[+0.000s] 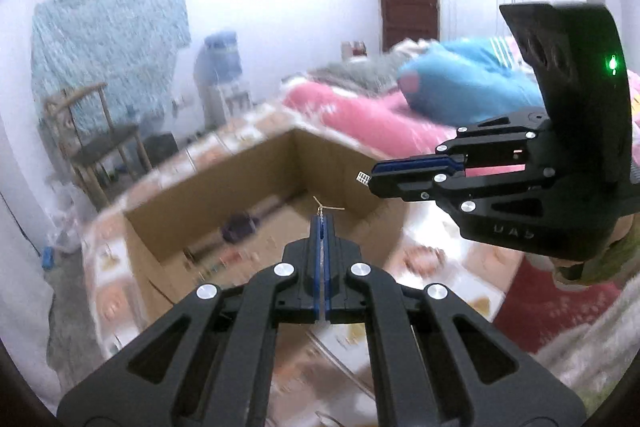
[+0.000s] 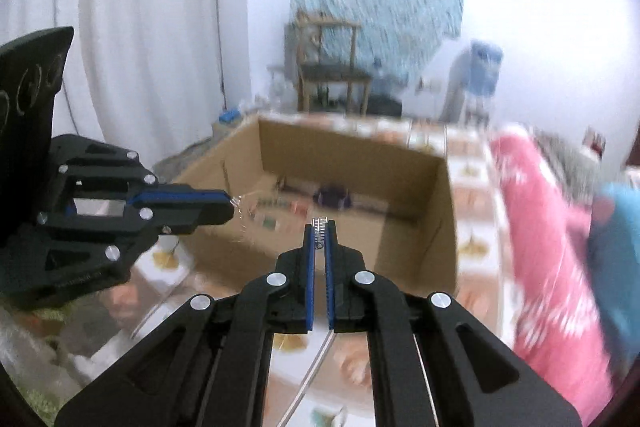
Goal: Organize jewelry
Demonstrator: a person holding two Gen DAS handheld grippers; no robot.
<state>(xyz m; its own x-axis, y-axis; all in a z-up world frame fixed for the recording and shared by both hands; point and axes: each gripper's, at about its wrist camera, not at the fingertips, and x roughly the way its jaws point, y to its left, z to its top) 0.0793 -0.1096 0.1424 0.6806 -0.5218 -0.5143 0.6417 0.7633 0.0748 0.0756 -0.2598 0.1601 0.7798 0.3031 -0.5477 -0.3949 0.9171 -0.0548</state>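
Note:
My left gripper (image 1: 324,221) is shut on a thin golden chain (image 1: 327,207) that pokes out past its tips. It also shows at the left of the right wrist view (image 2: 231,205), where fine strands (image 2: 241,213) dangle from its tip. My right gripper (image 2: 320,227) is shut on a silver ladder-patterned jewelry piece (image 2: 320,225), and a silver strand (image 2: 314,371) trails down under it. The left wrist view has the right gripper (image 1: 370,181) at the right with that silver piece (image 1: 363,178) at its tip. Both grippers hover above an open cardboard box (image 1: 240,175) (image 2: 352,155).
Inside the box lie a purple item (image 1: 239,227) (image 2: 332,197) and several small blurred pieces. The box sits on a bed with a patterned sheet (image 2: 472,187), beside a pink blanket (image 1: 360,115) and a blue pillow (image 1: 460,79). A wooden chair (image 2: 332,67) stands beyond.

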